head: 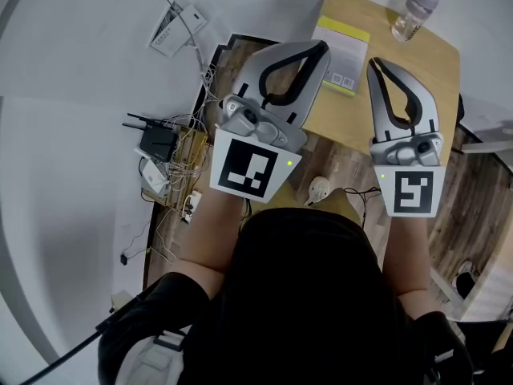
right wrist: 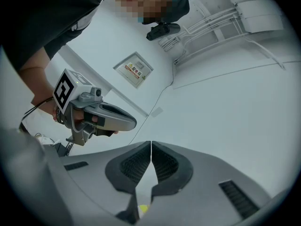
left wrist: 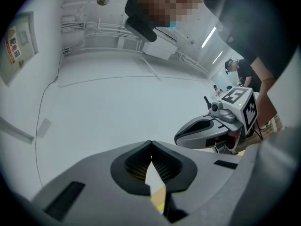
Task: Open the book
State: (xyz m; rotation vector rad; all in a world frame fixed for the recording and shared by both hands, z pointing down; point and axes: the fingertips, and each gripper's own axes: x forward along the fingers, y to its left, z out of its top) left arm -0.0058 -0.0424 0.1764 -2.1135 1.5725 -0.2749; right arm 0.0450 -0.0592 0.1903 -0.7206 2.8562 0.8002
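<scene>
The book (head: 346,50), white with a yellow band along its far end, lies closed and flat on the small wooden table (head: 405,103) in the head view. My left gripper (head: 319,51) hovers with its tip over the book's left edge, jaws shut and empty (left wrist: 151,147). My right gripper (head: 375,67) hangs over the table just right of the book, also shut on nothing (right wrist: 151,145). Each gripper view faces a white wall and shows the other gripper off to the side, the right gripper (left wrist: 221,126) and the left gripper (right wrist: 96,114). Only a yellow sliver shows beneath the jaws there.
A clear plastic bottle (head: 414,10) stands at the table's far edge. On the floor to the left are a black router (head: 158,141) with tangled cables and a white box (head: 172,29). A small white object (head: 319,189) lies by the table's near edge.
</scene>
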